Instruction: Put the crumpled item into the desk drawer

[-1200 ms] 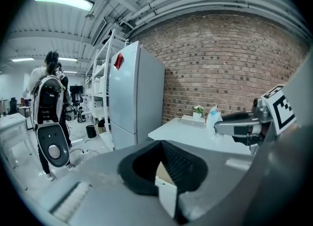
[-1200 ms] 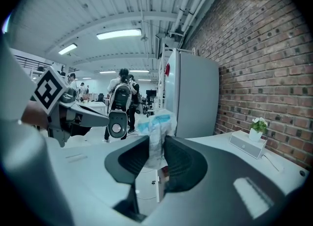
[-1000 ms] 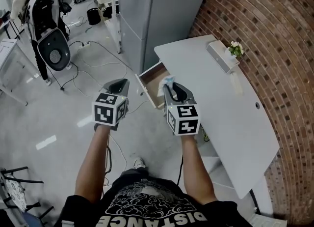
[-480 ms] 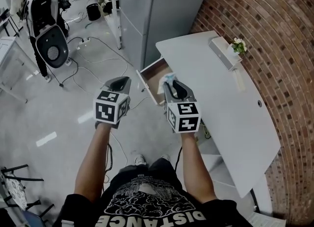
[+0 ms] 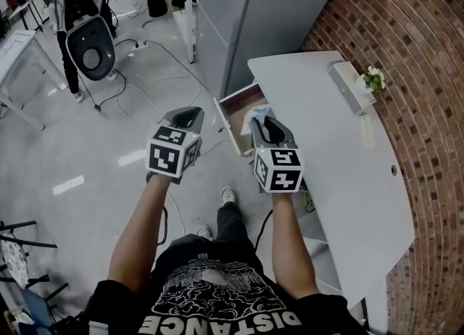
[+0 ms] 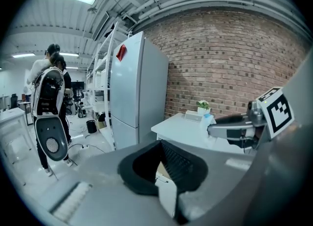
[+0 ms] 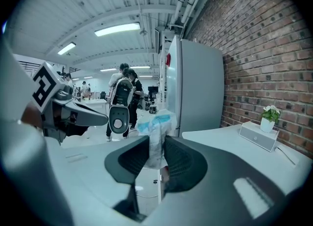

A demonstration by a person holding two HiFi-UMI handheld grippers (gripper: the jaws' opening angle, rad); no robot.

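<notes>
Seemingly the step in hand is carrying the load to the drawer, and from left to right things stand like this. The left claw [image 5: 190,117] is held over the floor, left of the drawer, its jaws a little apart with nothing between them. It would do best to hang clear of the opening, ready to push the drawer front once the drop is made. The drawer [image 5: 233,104] is pulled out from the counter's left edge and looks open enough to take the load. Just right of it, the right claw [image 5: 265,126] is clamped on the crumpled item [image 5: 254,114], a pale wad with a blue patch that sticks up past the jaw tips, above the drawer's right side by the counter's edge. I judge it should go a bit further left over the open box, then dip until the wad is below the rim before the jaws part, so that the light wad does not catch on the edge or fall to the floor. By count: two claws, one crumpled item, one open drawer, one counter [image 5: 330,159], and on its far end one white box [image 5: 349,86] and one small potted plant [image 5: 373,78].
</notes>
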